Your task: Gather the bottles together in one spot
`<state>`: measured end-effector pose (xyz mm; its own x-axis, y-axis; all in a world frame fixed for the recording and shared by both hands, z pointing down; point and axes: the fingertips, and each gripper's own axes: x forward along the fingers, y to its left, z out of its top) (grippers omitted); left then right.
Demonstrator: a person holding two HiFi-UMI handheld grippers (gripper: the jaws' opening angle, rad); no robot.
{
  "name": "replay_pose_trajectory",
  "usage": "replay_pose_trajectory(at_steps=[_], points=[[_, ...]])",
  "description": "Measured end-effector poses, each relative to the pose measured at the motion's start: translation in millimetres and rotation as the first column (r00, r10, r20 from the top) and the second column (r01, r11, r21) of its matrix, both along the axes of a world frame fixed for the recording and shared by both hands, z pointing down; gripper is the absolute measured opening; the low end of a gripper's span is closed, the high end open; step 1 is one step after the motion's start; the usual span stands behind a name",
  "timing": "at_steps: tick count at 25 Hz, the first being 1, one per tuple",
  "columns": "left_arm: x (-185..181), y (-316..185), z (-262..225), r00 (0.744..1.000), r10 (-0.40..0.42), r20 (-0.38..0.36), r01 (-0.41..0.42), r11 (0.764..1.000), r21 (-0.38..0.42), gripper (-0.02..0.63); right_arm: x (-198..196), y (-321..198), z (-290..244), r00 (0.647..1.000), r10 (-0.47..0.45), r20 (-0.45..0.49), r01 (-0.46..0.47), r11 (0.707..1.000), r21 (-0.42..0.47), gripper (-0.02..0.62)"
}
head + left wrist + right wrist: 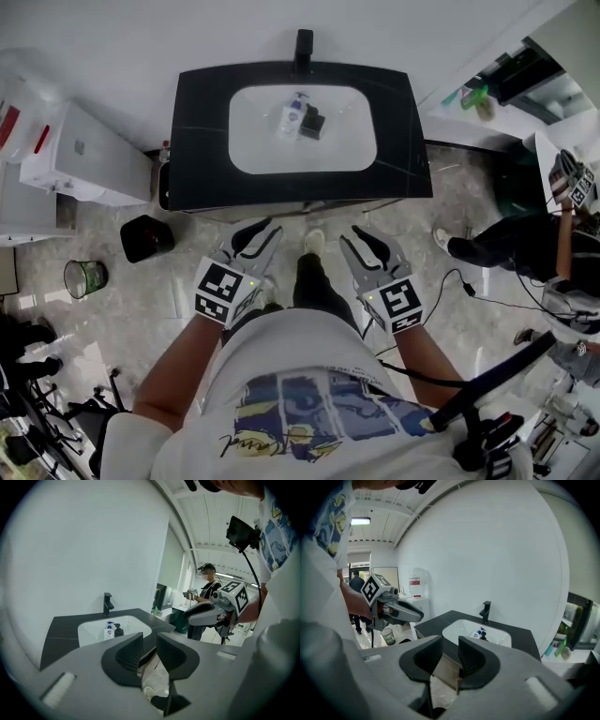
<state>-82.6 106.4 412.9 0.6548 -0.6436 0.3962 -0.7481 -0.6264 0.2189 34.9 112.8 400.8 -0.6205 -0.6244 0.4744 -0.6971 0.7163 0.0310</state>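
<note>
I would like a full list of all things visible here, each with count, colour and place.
counter: 1, black, against the wall
basin: 1, white, set in the counter
faucet: 1, black, behind the basin
white bottle: 1, white with blue label, in the basin
black bottle: 1, black, beside the white bottle
cabinet: 1, white, left of the counter
bin: 1, black, on the floor
basket: 1, greenish, left of the bin
other person: 1, dark trousers, far right
left gripper: 1, grey, open, empty
right gripper: 1, grey, open, empty
</note>
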Motion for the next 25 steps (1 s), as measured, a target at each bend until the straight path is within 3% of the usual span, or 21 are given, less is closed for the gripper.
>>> replay_pose_trajectory(at_steps=[8,14,25], points=[[23,-119,21,0.995,-0.081,0.057,0.084,0.995,-0.058,0.095,34,-102,1,0.998,-0.061,0.015,0.061,0.998,0.005,0.103],[25,-210,61,0.97,-0.189,0.15,0.202,0.977,-0.074,0.095,73,-152,17,0.996,-0.081,0.026,0.082,0.996,-0.035,0.103],[14,-330,139,0.936,-0.221,0.275,0.259,0.959,-0.111,0.104,104,-182,40,0.999,0.038,-0.004,-0.038,0.992,-0.116,0.103]])
